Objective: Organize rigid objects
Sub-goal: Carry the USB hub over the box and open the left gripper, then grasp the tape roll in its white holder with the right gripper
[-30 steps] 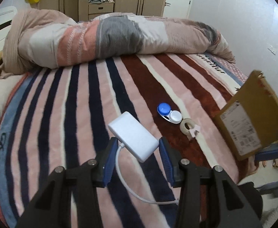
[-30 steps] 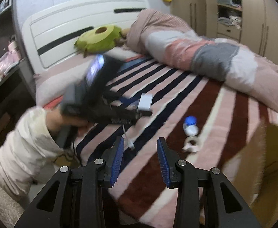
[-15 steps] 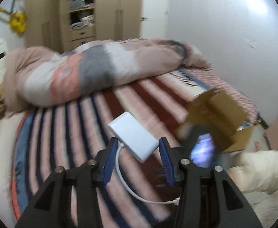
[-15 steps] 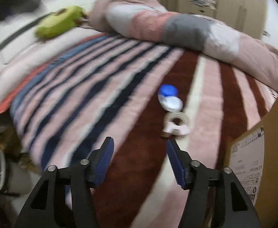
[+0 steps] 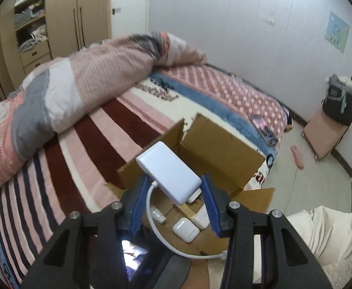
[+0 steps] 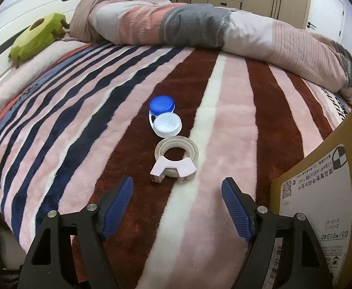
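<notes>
My left gripper (image 5: pixel 173 202) is shut on a white adapter (image 5: pixel 168 171) with a trailing white cable (image 5: pixel 156 228), held above an open cardboard box (image 5: pixel 221 149) at the bed's edge. Inside the box lie a white earbud case (image 5: pixel 186 229) and other small white items. My right gripper (image 6: pixel 177 207) is open and empty, just short of a tape dispenser (image 6: pixel 176 160) on the striped blanket. A contact lens case (image 6: pixel 163 118) with a blue lid lies just beyond the tape. The box's labelled flap (image 6: pixel 320 192) stands at the right of the right wrist view.
A rolled striped duvet (image 6: pixel 200 24) lies across the far side of the bed. A green plush (image 6: pixel 36 38) sits by the headboard. A phone (image 5: pixel 265 130) lies on the bed's corner. A pink suitcase with a bag (image 5: pixel 329 125) stands on the floor by the wall.
My left gripper has carried the adapter from the blanket rightward to above the open box. My right gripper has opened wider and moved close to the tape dispenser.
</notes>
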A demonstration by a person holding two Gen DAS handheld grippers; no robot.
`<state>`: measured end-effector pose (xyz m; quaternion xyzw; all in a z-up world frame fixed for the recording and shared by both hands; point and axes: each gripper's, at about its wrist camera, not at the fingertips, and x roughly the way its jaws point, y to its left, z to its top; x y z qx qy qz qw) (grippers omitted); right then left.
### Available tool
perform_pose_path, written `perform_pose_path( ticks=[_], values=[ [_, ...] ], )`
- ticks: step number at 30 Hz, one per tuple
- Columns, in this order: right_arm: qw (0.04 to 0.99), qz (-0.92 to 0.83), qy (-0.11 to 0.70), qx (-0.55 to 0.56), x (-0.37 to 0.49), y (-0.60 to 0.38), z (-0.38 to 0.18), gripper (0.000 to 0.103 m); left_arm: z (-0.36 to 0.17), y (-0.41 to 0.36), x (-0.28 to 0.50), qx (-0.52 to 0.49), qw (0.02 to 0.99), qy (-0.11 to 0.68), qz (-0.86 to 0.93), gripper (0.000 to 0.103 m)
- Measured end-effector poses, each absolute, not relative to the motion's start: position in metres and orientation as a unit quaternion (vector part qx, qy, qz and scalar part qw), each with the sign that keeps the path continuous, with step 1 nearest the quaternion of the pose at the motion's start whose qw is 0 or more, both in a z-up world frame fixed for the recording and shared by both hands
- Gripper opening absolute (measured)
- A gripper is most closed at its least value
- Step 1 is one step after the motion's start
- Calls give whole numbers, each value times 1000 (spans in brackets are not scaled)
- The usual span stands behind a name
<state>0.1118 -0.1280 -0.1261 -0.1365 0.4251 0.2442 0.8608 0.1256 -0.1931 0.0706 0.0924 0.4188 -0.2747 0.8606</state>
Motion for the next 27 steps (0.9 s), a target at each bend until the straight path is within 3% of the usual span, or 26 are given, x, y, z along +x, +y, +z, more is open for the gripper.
perform_pose_path(
  ticks=[3,4,5,6,7,16,23,25,27],
  values=[
    [858,247,432,-130,114,-128,-131,74,56,-202,136,103,850,437,-277,42],
    [858,248,432,-128,115,-129,-131,74,53,-203,136,105,850,437,-275,47],
    [857,249,432,-127,115,-129,-132,74,51,-203,137,106,851,435,-274,54],
    [857,250,432,-126,115,-129,-132,74,51,-201,136,106,853,432,-273,70],
    [858,249,432,-126,115,-129,-132,74,52,-199,134,105,856,425,-274,79],
    [858,249,431,-127,117,-128,-135,74,77,-131,108,64,888,385,-244,80],
    [861,252,423,-124,119,-127,-138,74,55,-48,86,33,911,377,-163,81],
    [864,252,417,-127,120,-126,-139,71,41,-20,81,11,914,380,-145,81],
    [867,248,411,-128,121,-125,-139,55,25,3,78,-8,915,383,-130,81]
  ],
)
